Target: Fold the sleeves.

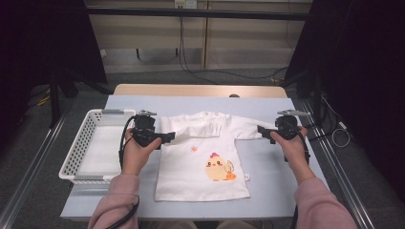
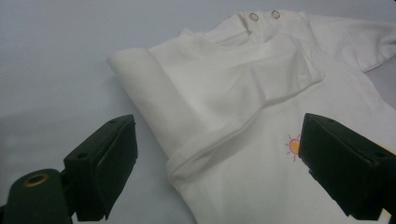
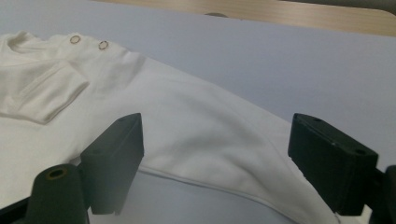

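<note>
On the pale blue worktop (image 1: 267,191) lies one small white long-sleeved shirt (image 1: 191,176), front up and spread flat near the middle, its hem toward the person. No brand name or readable writing shows anywhere; a tiny tag (image 1: 247,177) sticks out of the side seam near the hem, too small to read. The chest carries two printed pictures: a yellow chick (image 1: 218,168) with a red comb, and a small orange sun (image 2: 293,146) above and to the left of it. Two metal snap buttons (image 2: 254,17) sit on the shoulder placket by the neckline. The sleeve on the left gripper's side is folded inward across the chest, its cuff (image 2: 306,70) lying on the shirt body; the other sleeve (image 3: 219,135) stretches straight out toward the right gripper.

There are two grippers, one in each hand. The left claw (image 2: 217,161) is released, its jaws standing wide apart over the folded shoulder edge without pressing the cloth. The right claw (image 3: 215,161) is likewise released, jaws spread with the outstretched sleeve lying between and beneath them, not pinched.

One white perforated plastic basket (image 1: 76,148) stands at the left end of the worktop, just beside the left hand (image 1: 136,152). The right hand (image 1: 292,145) is at the sleeve's end.
</note>
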Tool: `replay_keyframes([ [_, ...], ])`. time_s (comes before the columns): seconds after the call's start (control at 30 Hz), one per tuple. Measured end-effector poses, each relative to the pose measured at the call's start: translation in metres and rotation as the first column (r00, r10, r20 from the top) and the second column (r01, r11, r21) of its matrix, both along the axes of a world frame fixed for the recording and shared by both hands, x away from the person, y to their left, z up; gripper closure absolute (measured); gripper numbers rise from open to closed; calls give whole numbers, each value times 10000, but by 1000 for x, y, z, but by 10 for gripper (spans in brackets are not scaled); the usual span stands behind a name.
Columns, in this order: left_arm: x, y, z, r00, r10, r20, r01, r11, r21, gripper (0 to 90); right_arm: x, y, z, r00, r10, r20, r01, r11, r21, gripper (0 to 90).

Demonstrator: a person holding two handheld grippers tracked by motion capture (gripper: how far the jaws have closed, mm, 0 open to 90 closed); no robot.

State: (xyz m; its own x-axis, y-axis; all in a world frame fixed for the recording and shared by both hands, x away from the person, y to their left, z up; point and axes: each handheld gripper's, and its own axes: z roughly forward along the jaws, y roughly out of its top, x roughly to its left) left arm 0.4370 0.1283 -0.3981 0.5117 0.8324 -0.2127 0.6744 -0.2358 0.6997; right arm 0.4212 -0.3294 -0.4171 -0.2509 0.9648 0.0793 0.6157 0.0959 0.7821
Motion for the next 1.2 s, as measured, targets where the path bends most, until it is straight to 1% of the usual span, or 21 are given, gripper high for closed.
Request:
replay_keyframes([
  [0.03, 0, 0, 0, 10000, -5, 18, 5, 10000, 11, 120, 0, -2, 0, 10000, -76, 18, 76, 9999, -107, 191],
  [0.13, 0, 0, 0, 10000, -16, 55, 16, 10000, 28, 120, 2, -6, -1, 9995, -302, -56, 302, 9995, -22, 204],
  [0.23, 0, 0, 1, 10000, -12, 25, 12, 10000, -28, 120, 3, -10, -2, 9991, -416, -42, 415, 9990, -183, 230],
  [0.27, 0, 0, 1, 10000, -25, 48, 26, 10000, -22, 120, 3, -11, -2, 9986, -519, -122, 516, 9984, -247, 240],
  [0.37, 0, 0, 0, 10000, -35, -10, 35, 10000, -41, 119, 5, -16, -4, 9963, -856, -82, 853, 9958, -337, 291],
  [0.5, 0, -1, -1, 9999, -78, -82, 78, 10000, -55, 119, 9, -24, -8, 9921, -1224, -258, 1212, 9916, -451, 347],
  [0.57, 0, -1, -1, 9999, -122, -44, 122, 9999, -2, 119, 10, -30, -8, 9916, -1242, -361, 1224, 9913, -481, 382],
  [0.6, 0, -2, -1, 9999, -102, -58, 103, 9999, 2, 119, 11, -32, -9, 9894, -1399, -378, 1380, 9892, -501, 400],
  [0.63, 0, -3, -2, 10000, -86, -41, 86, 10000, -27, 119, 12, -34, -9, 9896, -1377, -410, 1348, 9886, -671, 401],
  [0.73, 0, -3, -2, 9999, -137, 10, 137, 9999, -46, 119, 14, -39, -11, 9869, -1551, -450, 1515, 9856, -748, 416],
  [0.77, 0, -3, -1, 9999, -140, -48, 140, 9999, -88, 119, 15, -40, -12, 9870, -1552, -420, 1511, 9847, -864, 424],
  [0.8, 0, -3, -1, 9999, -146, 7, 146, 9999, -52, 119, 15, -41, -13, 9860, -1552, -615, 1500, 9854, -810, 437],
  [0.87, -1, -4, -1, 9999, -160, -63, 160, 9999, -46, 119, 16, -42, -17, 9841, -1626, -709, 1549, 9825, -1031, 455],
  [0.9, -1, -4, -1, 9998, -176, -57, 176, 9998, -42, 119, 17, -43, -19, 9843, -1589, -767, 1493, 9817, -1186, 490],
  [0.97, -1, -3, -1, 9998, -177, -64, 176, 9998, -96, 119, 18, -43, -22, 9806, -1752, -874, 1628, 9776, -1334, 522],
  [1.0, 0, -3, -1, 9998, -173, 17, 173, 9998, -46, 119, 18, -42, -24, 9783, -1770, -1072, 1615, 9770, -1393, 555],
  [1.07, -1, -2, -1, 9997, -218, -56, 218, 9998, 0, 119, 18, -41, -29, 9725, -1826, -1447, 1606, 9753, -1514, 591],
  [1.1, -1, -2, -1, 9998, -207, -57, 206, 9998, -16, 119, 18, -41, -33, 9685, -1868, -1645, 1631, 9756, -1473, 621],
  [1.13, -1, -2, 0, 9999, -165, -3, 165, 9999, -44, 119, 17, -43, -36, 9743, -1818, -1333, 1640, 9773, -1338, 657],
  [1.17, -1, -2, 0, 9999, -142, -1, 142, 9999, -11, 119, 16, -41, -37, 9716, -1890, -1422, 1739, 9784, -1119, 697],
  [1.2, -1, -1, 0, 9999, -127, -18, 127, 9999, 5, 119, 15, -40, -37, 9760, -1770, -1265, 1618, 9792, -1222, 773],
])
